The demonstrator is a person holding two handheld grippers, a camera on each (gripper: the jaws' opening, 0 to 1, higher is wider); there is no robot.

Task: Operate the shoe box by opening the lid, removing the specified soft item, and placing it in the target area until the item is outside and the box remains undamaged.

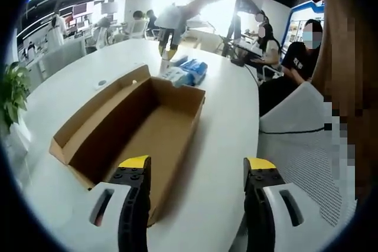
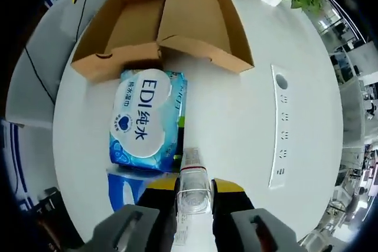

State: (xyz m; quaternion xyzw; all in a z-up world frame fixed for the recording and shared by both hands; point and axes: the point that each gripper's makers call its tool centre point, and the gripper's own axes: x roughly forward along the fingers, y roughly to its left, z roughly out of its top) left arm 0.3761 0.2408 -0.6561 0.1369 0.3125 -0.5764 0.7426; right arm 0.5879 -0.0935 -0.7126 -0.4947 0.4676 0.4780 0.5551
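Wipes pack [image 2: 146, 119] lies beside open box [image 2: 162, 25] (lid up), right tool [image 2: 192, 196] gripping bottle [image 2: 192, 184].

White table [image 2: 236, 116] with open cardboard shoe box [image 2: 171, 22], blue wet-wipes pack [image 2: 144, 122], socket strip [image 2: 279, 128].

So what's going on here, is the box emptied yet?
The shoe box sits open and looks empty on the white table. The left gripper hovers open at its near end. The right gripper, out past the far end, is shut on a small clear-wrapped item. A blue wipes pack already lies on the table just outside the box.
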